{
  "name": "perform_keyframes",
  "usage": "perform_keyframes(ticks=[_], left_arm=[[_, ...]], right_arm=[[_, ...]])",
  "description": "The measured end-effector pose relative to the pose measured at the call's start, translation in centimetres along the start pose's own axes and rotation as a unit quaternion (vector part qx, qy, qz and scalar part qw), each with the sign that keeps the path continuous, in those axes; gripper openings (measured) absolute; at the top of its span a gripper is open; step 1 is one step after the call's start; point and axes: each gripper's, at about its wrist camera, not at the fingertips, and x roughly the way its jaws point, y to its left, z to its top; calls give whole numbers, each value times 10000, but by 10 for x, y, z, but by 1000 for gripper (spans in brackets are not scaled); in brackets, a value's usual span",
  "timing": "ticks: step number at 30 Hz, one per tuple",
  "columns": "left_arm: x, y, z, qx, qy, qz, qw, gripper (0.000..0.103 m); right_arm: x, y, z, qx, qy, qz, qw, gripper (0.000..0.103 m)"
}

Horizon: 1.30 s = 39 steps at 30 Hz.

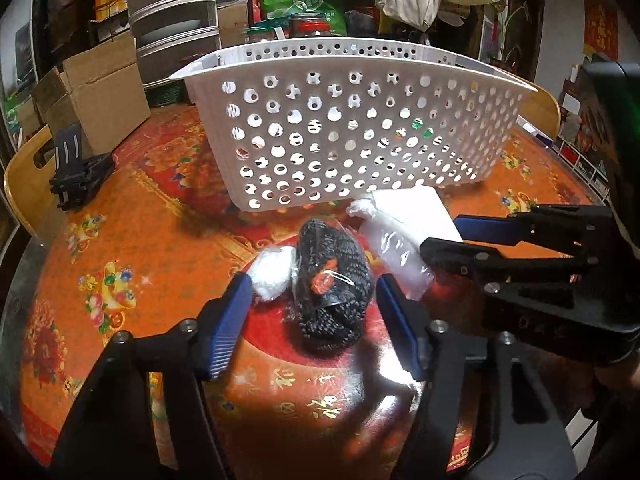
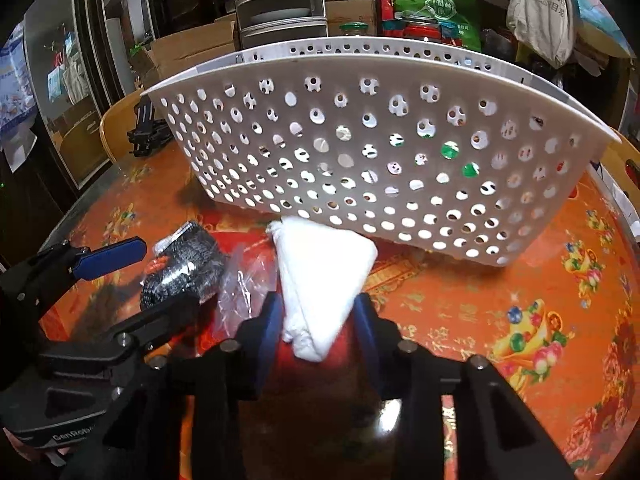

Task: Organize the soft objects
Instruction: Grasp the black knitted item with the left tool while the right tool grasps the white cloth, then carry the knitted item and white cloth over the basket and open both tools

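A black knitted bundle (image 1: pixel 330 280) in a clear plastic bag, with a white knot (image 1: pixel 272 276) on its left, lies on the orange patterned tablecloth (image 1: pixel 132 236). My left gripper (image 1: pixel 314 286) straddles it, and its blue pads (image 1: pixel 232 312) stand just off the bundle's sides. To the right lies a folded white cloth (image 2: pixel 320 272) in a clear wrap. My right gripper (image 2: pixel 318 312) has both pads against the cloth's sides. Just behind both items stands a white perforated basket (image 1: pixel 360 128), tilted toward me. In the right wrist view the left gripper (image 2: pixel 168 276) and the dark bundle (image 2: pixel 180 268) show at the left.
A cardboard box (image 1: pixel 96 92) and a black folded stand (image 1: pixel 76 172) sit at the table's left. Wooden chair backs (image 1: pixel 24 172) rise at the left and right edges. Stacked containers (image 1: pixel 172 12), a green bag (image 1: pixel 304 0) and jars crowd the space behind the basket.
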Motion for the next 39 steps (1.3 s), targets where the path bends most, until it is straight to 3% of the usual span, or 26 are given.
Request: perform_keyframes(ticks=[4, 15, 39], left_arm=[[4, -1, -1, 56, 84, -60, 9999, 40], [-8, 6, -4, -61, -265, -271, 9993, 38], [-74, 0, 1, -16, -1045, -302, 9941, 37]], right_arm=[[1, 2, -3, -64, 66, -54, 9999, 31], [-14, -9, -13, 41, -58, -89, 9999, 16], [-107, -28, -26, 118, -860, -155, 9961, 16]])
